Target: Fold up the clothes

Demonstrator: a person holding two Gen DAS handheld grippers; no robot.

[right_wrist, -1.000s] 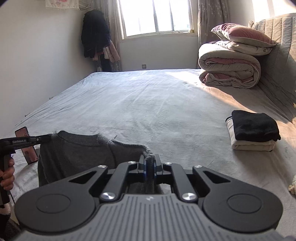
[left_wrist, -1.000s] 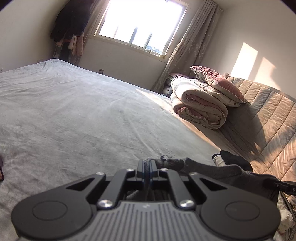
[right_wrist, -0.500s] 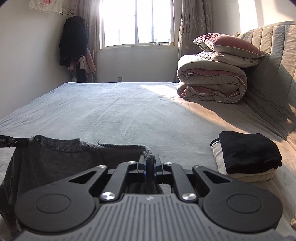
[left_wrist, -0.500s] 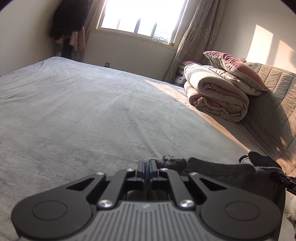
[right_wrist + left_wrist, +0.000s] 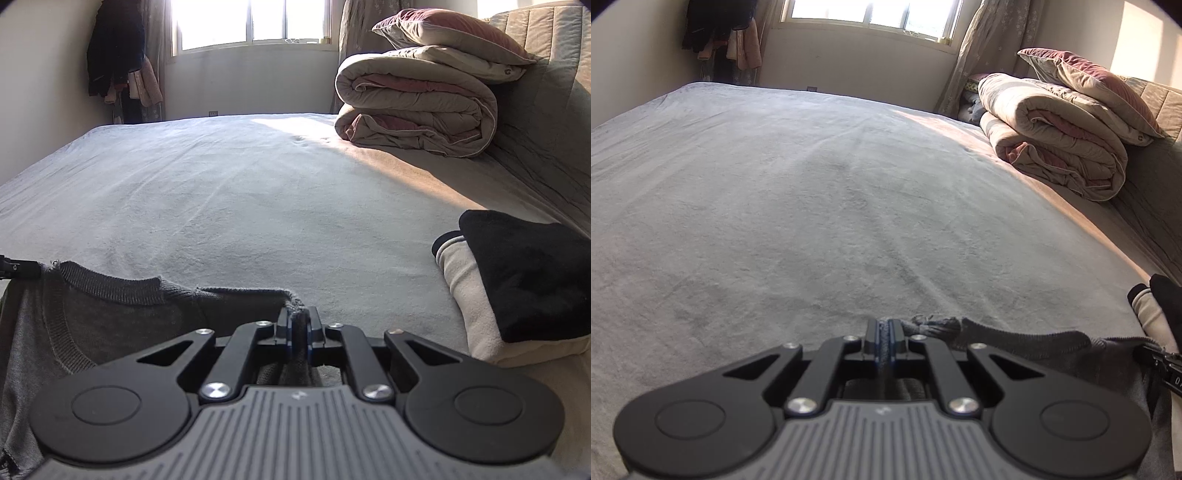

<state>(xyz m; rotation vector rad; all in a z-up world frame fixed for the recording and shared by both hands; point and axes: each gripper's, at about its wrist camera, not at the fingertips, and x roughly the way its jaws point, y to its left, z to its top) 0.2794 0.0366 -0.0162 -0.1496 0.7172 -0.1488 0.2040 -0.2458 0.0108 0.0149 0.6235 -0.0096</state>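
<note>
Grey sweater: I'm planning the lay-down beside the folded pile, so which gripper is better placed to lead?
Right. The right gripper, jaws shut on the grey sweater, has the folded pile close on its right; the left gripper sees it only at the frame edge.

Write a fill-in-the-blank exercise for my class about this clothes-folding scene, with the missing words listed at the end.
1. Both the left gripper and the right gripper are shut on the grey ____.
2. The black garment lies folded on top of a ____ one.
3. The pillow rests on a rolled ____.
4. Everything lies on a grey ____.

Missing words: sweater; cream; duvet; bed
</note>
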